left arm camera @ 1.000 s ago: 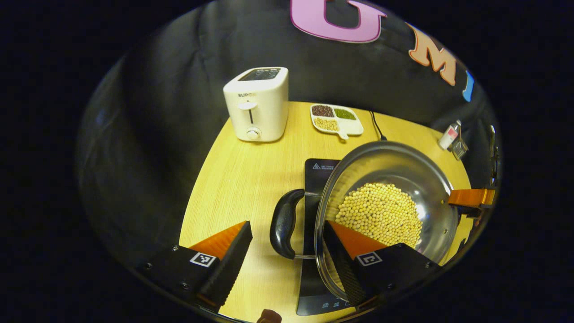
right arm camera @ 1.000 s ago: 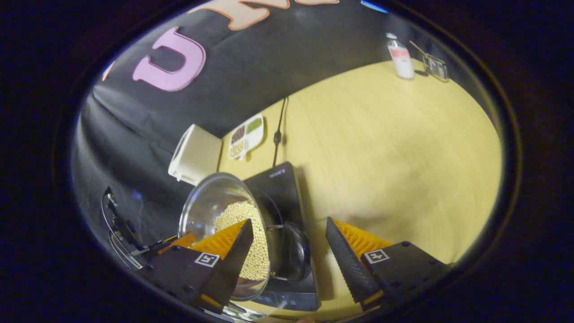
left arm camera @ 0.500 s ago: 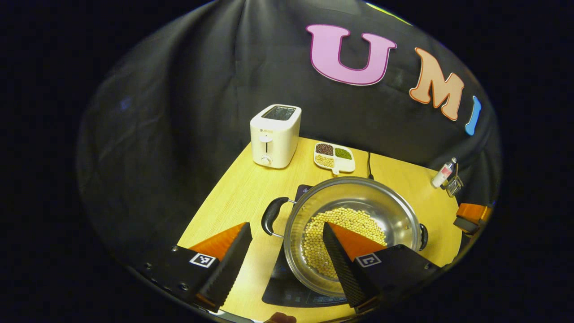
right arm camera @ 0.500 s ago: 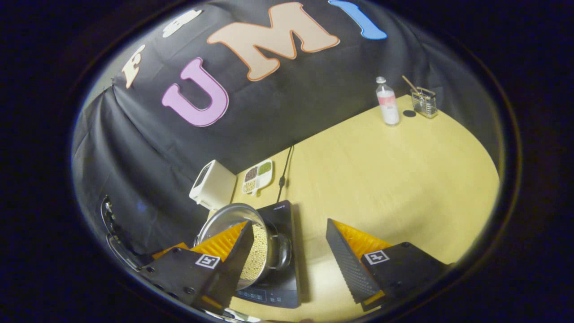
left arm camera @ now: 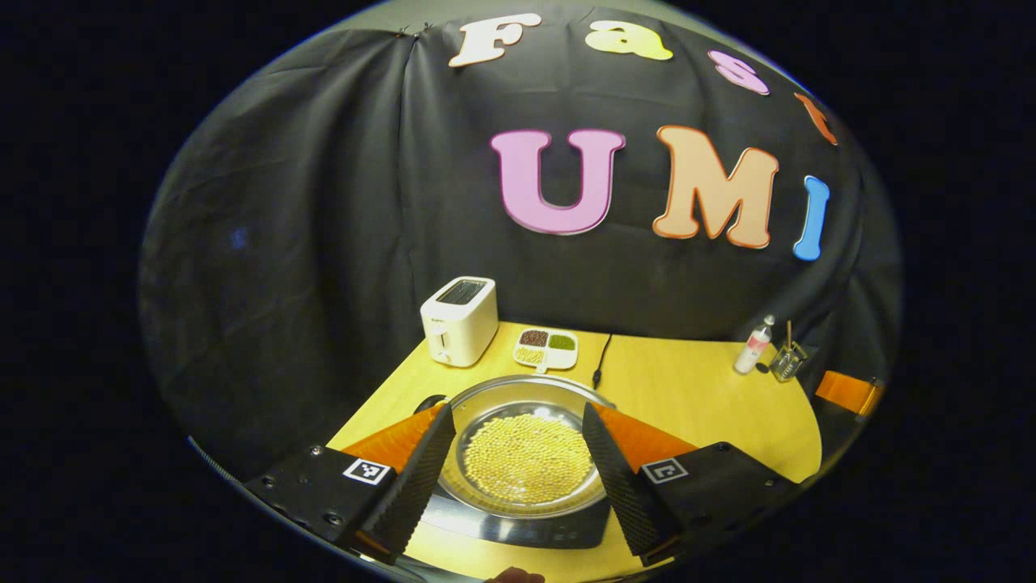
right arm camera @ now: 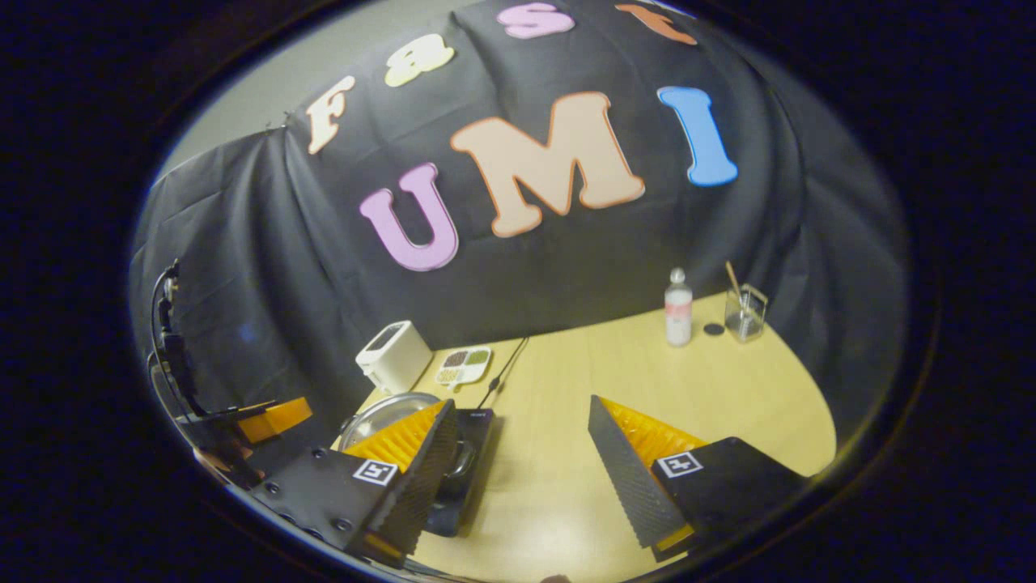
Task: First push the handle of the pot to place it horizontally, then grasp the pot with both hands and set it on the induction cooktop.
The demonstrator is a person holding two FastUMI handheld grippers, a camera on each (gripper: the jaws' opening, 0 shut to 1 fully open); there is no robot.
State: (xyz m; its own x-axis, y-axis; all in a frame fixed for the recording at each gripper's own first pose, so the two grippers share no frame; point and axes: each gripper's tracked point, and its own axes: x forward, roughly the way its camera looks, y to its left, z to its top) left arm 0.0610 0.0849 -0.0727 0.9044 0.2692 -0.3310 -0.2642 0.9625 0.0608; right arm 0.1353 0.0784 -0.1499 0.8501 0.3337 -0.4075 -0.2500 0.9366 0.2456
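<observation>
Left gripper view: pot (left arm camera: 526,453) on cooktop (left arm camera: 518,530), wooden table (left arm camera: 696,397).

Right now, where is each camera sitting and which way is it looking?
Left gripper view: rides on the left gripper, above the table's near edge, looking toward the wall; its open fingers frame the pot of soybeans on the induction cooktop.
Right gripper view: rides on the right gripper, farther right, looking across the table; its open fingers show.
Both share the pot, toaster, divided dish, bottle and glass holder.
</observation>
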